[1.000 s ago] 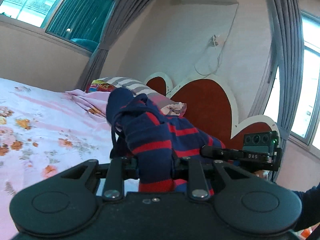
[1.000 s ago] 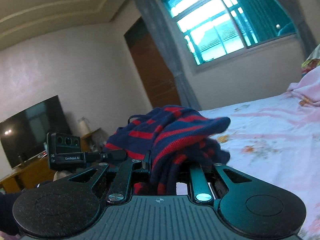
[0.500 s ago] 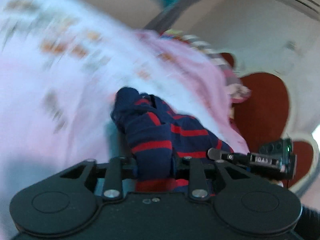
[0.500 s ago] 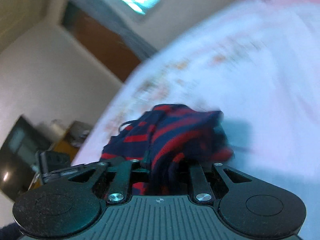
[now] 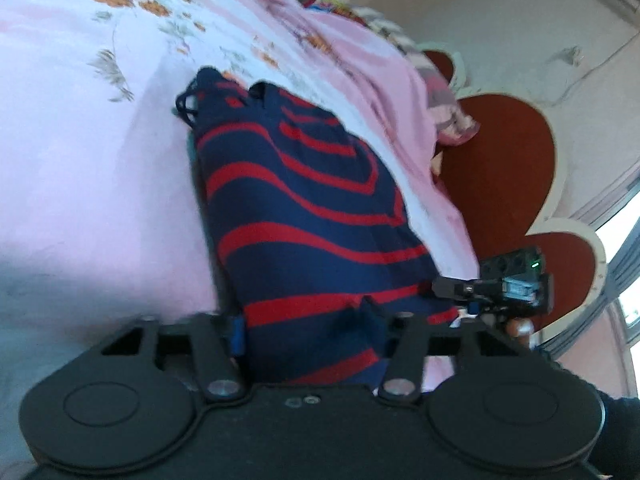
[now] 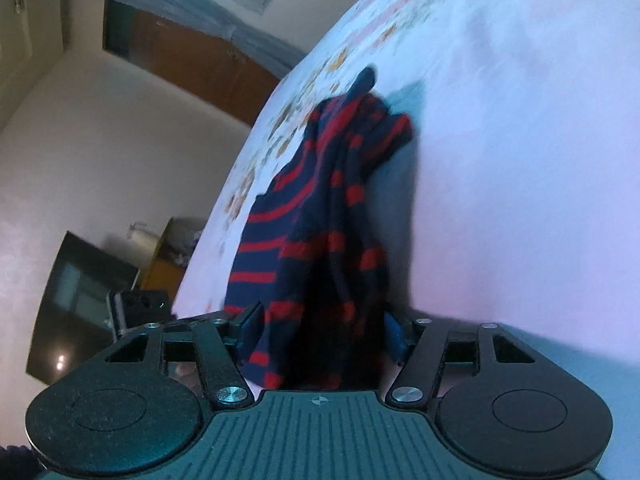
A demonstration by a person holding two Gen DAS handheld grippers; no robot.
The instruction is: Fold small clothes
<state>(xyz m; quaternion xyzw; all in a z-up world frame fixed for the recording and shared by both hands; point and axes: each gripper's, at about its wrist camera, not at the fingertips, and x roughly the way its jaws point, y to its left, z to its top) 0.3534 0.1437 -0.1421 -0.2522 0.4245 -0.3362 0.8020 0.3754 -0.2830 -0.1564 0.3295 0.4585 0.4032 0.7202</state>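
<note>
We can read no brand, label or lettering anywhere here; the small plate on the other gripper's camera module (image 5: 516, 284), seen low at the right of the left wrist view, is too blurred to make out.

The navy knitted garment with red stripes (image 5: 304, 216) lies spread on the pale pink bedsheet printed with orange flowers (image 5: 80, 140), its near hem running back between our fingers. In the left wrist view a thin dark cord loops out at its far corner. The left gripper (image 5: 308, 328) has its jaws opening, with the striped cloth still between them; the blue pad on the left side sits against the fabric, though we cannot tell how firmly it presses. The right gripper (image 6: 320, 332) is also opening: in the right wrist view its blue pads stand clear on both sides of a bunched, hanging fold of the same garment (image 6: 328, 216), so that end is released.

Beyond the garment, in the left wrist view, a rumpled pink blanket (image 5: 360, 80) and striped pillows (image 5: 440, 92) lie against a heart-shaped headboard, dark red with a cream border (image 5: 500, 168), set on a cream wall. A window edge shows at far right. In the right wrist view we see a brown wooden door (image 6: 188, 64), a grey curtain (image 6: 168, 4) below a bright window, and a dark flat television (image 6: 76, 300) beside a low wooden cabinet (image 6: 168, 268).
</note>
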